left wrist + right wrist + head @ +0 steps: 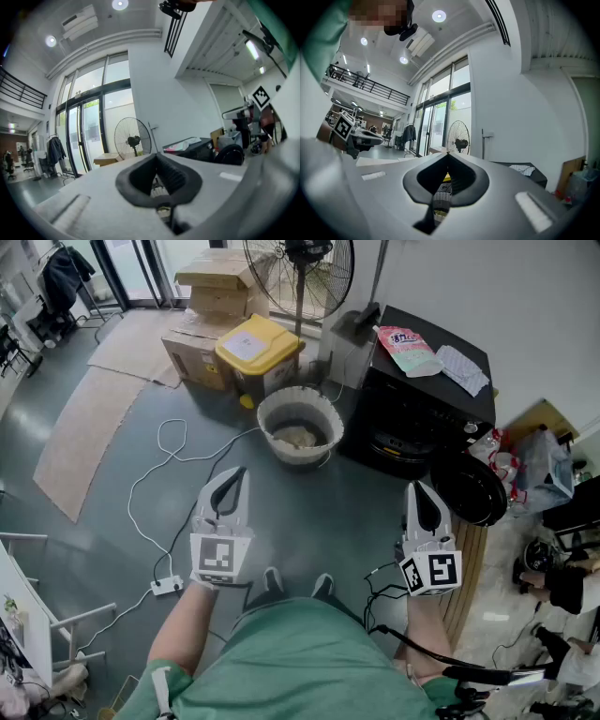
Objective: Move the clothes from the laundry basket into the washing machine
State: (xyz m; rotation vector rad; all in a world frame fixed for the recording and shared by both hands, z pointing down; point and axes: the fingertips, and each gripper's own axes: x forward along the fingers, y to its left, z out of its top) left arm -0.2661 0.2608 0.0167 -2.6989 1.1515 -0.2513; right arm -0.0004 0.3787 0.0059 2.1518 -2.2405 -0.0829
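Grey-blue concrete floor (103, 409) filled the head view, seen steeply from above by a person in a green top. A white, round laundry basket (272, 409) stood on it ahead of the person's feet, with pale, crumpled clothes (298, 437) lying in the bottom. None had been taken out, by the look of it.

Just right of the basket stood a black washing machine (441, 395). Its round dark door (469, 491) appeared to hang open towards the person, probably so that it was ready for loading. A pink and green detergent pouch (405, 348) lay on its top.

The left gripper (235, 474) was held level over bare floor, short of the basket, its jaws pressed together with nothing between them. The right gripper (419, 489) was held level near the machine's door, likewise closed and empty. Both pointed forward at about waist height, which reads as a resting pose before the first reach, not as a grasp.

Behind the basket were a yellow-lidded bin (258, 345), cardboard boxes (217, 285) and a standing fan (305, 268). A white cable (155, 488) looped across the floor on the left, clear of the path between basket and machine.
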